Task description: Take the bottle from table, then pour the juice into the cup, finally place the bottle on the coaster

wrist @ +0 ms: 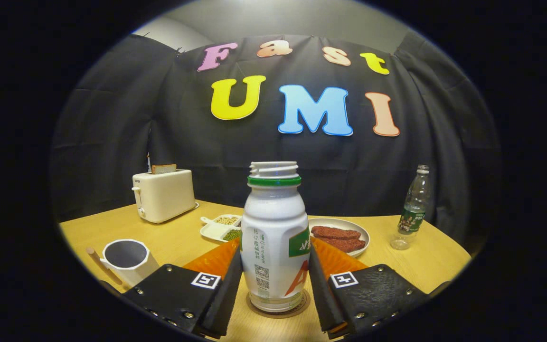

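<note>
A white juice bottle (273, 237) with a green neck ring and no cap stands upright between my fingers. Its base rests on a dark round coaster (303, 305) on the wooden table (183, 237). My gripper (275, 254) is shut on the bottle, with both fingertips pressed against its sides about halfway up. A white cup (128, 259) with a wooden handle stands to the left, just beyond my left finger. I cannot see inside the cup.
At the back left stands a cream toaster (164, 194) with a slice of bread in it. A divided white dish of beans (221, 227) and a plate of sausages (340, 237) lie behind the bottle. A clear water bottle (413, 209) stands at the right.
</note>
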